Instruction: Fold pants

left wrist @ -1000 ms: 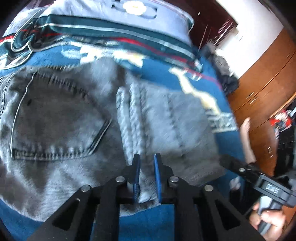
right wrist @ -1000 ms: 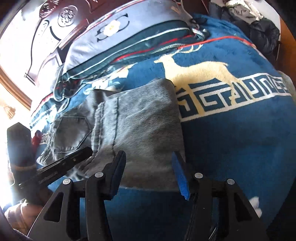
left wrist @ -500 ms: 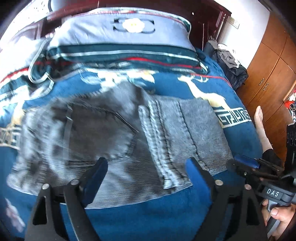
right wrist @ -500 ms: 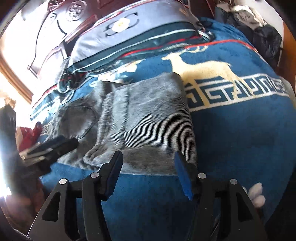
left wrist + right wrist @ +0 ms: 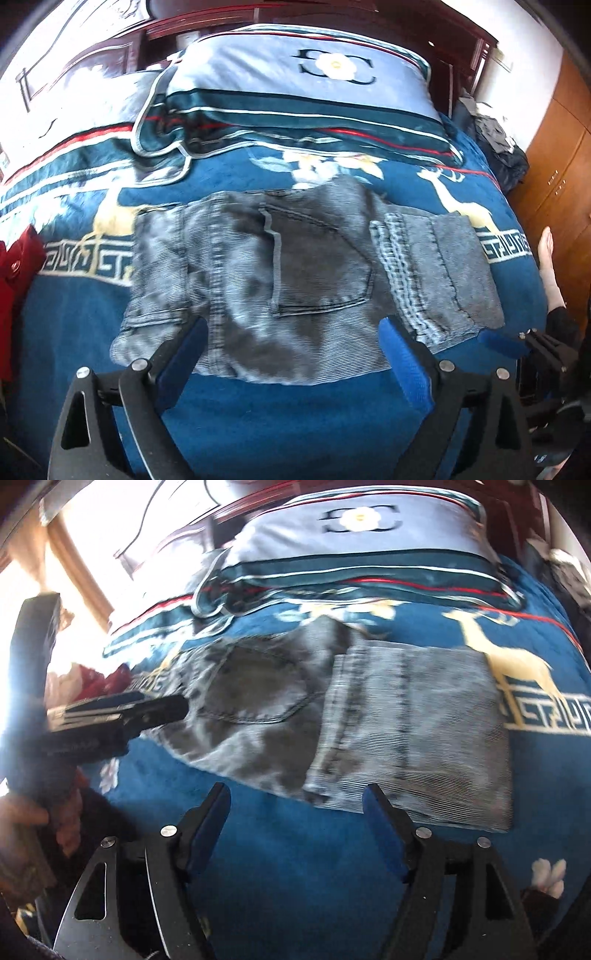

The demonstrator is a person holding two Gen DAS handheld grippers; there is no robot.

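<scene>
Red cloth [image 5: 14, 280] sits far left of the folded pants [image 5: 295, 280], which lie flat on the blue bed [image 5: 295, 424], pillow [image 5: 303, 85] behind. Left gripper [image 5: 291, 354] hovers, jaws wide open, holding nothing; right gripper [image 5: 295, 827] likewise. Dark clothes [image 5: 498, 147] heaped far right.

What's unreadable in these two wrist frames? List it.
- Grey denim pants: underside layers hidden by the top fold, both views; fold count unclear.
- Pants' near edge, left wrist view: partly covered by the open left gripper.
- Right gripper: open; only its tip shows at the left wrist view's right edge.
- Dark clothes pile: too small and distorted to identify.
- Right wrist view's left side: washed out by glare.
</scene>
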